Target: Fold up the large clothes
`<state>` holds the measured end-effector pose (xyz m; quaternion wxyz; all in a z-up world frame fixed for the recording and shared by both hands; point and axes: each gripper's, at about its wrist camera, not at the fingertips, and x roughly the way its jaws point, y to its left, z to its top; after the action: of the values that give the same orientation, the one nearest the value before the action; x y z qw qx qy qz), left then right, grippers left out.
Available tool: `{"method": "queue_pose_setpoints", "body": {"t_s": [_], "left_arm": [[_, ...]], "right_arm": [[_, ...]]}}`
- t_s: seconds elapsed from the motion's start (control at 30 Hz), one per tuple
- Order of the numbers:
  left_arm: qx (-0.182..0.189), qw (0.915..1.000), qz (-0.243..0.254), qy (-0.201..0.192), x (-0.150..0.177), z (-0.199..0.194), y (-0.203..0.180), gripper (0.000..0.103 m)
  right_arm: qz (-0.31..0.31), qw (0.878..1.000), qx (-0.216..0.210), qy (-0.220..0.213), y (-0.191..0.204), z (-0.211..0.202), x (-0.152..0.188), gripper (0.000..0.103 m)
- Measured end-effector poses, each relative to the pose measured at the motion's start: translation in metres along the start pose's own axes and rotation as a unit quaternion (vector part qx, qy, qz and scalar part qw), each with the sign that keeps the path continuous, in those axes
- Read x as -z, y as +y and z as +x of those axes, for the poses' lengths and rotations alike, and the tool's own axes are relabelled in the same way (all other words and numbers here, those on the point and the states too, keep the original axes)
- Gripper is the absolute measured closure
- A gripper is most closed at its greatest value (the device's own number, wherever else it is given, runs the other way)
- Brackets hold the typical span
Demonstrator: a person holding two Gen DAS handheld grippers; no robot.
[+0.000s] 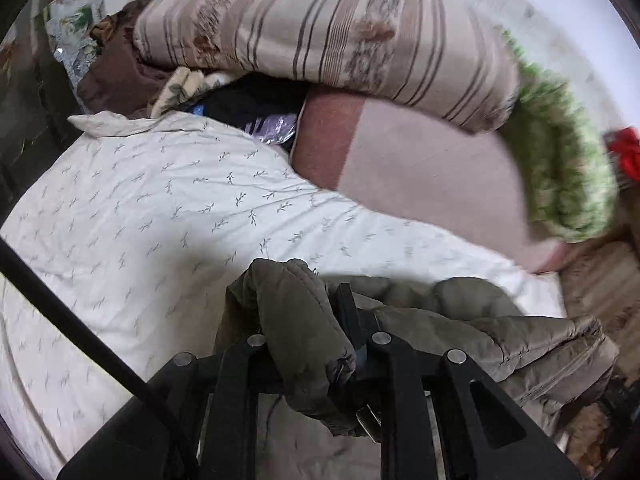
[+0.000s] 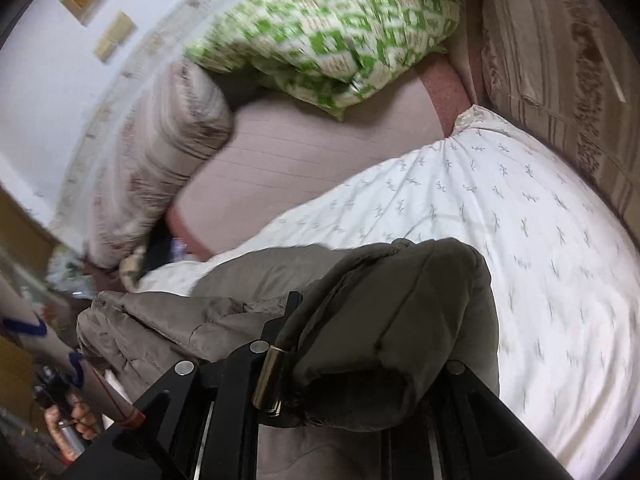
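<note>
An olive-grey quilted jacket [image 1: 460, 320] hangs over the near edge of a bed with a white leaf-print sheet [image 1: 160, 208]. My left gripper [image 1: 316, 320] is shut on a bunched fold of the jacket; the fabric covers its left finger. In the right wrist view the same jacket [image 2: 400, 312] drapes over my right gripper [image 2: 340, 320], which is shut on it; a metal cord end [image 2: 270, 376] hangs beside the left finger and the right finger is hidden under the cloth.
A striped beige duvet [image 1: 340, 32] and a green-patterned pillow [image 2: 328, 28] lie on a pink blanket [image 1: 432, 176] at the back. Dark clothes [image 1: 248, 104] sit under the duvet. The person's hand [image 2: 68, 428] shows at the lower left.
</note>
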<state>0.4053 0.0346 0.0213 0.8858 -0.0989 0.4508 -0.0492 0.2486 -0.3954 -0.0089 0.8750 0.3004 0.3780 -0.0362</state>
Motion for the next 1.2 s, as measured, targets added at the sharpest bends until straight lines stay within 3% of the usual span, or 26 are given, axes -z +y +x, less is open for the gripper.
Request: {"method": "queue_pose_setpoints", "body": {"t_s": [0.2,0.27,0.37,0.4,0.43,0.47,0.5,0.53,0.6,0.7,0.77,0.87,0.97,1.13,1.2], "left_arm": [[-0.028,0.9984,-0.012,0.047,0.008,0.090,0.008,0.083],[-0.014,0.9979,-0.028,0.056,0.012,0.100,0.013,0.082],[0.006,0.9987,-0.027,0.043,0.016,0.084,0.016,0.078],[0.020,0.9987,-0.029,0.036,0.016,0.073,0.018,0.076],[0.039,0.9983,-0.035,0.026,0.016,0.061,0.021,0.071],[0.063,0.9969,-0.045,0.015,0.016,0.045,0.026,0.062],[0.075,0.9959,-0.051,0.007,0.015,0.034,0.027,0.055],[0.088,0.9943,-0.060,-0.009,0.017,0.017,0.031,0.042],[0.107,0.9915,-0.067,-0.031,0.018,-0.011,0.035,0.038],[0.128,0.9893,-0.060,-0.037,0.025,-0.049,0.037,0.036],[0.121,0.9898,-0.057,-0.049,0.038,-0.072,0.040,0.036],[0.096,0.9922,-0.039,-0.069,0.072,-0.102,0.044,0.035],[0.046,0.9925,-0.027,-0.110,0.115,-0.123,0.052,0.032],[-0.032,0.9771,0.006,-0.210,0.176,-0.123,0.057,0.024],[-0.048,0.9727,0.025,-0.225,0.187,-0.113,0.058,0.024]], "right_arm": [[0.035,0.998,0.013,0.042,-0.022,0.086,-0.019,0.079],[0.055,0.997,0.001,0.048,-0.032,0.104,-0.016,0.077],[0.069,0.996,-0.020,0.045,-0.039,0.106,-0.014,0.071],[0.074,0.996,-0.030,0.042,-0.039,0.102,-0.015,0.063],[0.081,0.995,-0.046,0.036,-0.040,0.095,-0.016,0.043],[0.085,0.994,-0.059,0.026,-0.040,0.087,-0.017,0.032],[0.085,0.994,-0.062,0.009,-0.038,0.075,-0.017,0.013],[0.079,0.995,-0.057,-0.013,-0.035,0.062,-0.019,0.005],[0.057,0.996,-0.047,-0.042,-0.024,0.040,-0.021,0.005],[0.022,0.998,-0.031,-0.047,-0.005,0.016,-0.019,0.005],[-0.004,0.999,-0.013,-0.045,0.010,0.007,-0.013,0.006],[-0.067,0.997,0.013,-0.033,0.045,0.003,0.003,0.009],[-0.115,0.993,0.035,-0.017,0.085,0.017,0.020,0.010],[-0.126,0.989,0.076,-0.003,0.129,0.081,0.021,0.015],[-0.129,0.986,0.105,0.005,0.140,0.115,0.016,0.016]]}}
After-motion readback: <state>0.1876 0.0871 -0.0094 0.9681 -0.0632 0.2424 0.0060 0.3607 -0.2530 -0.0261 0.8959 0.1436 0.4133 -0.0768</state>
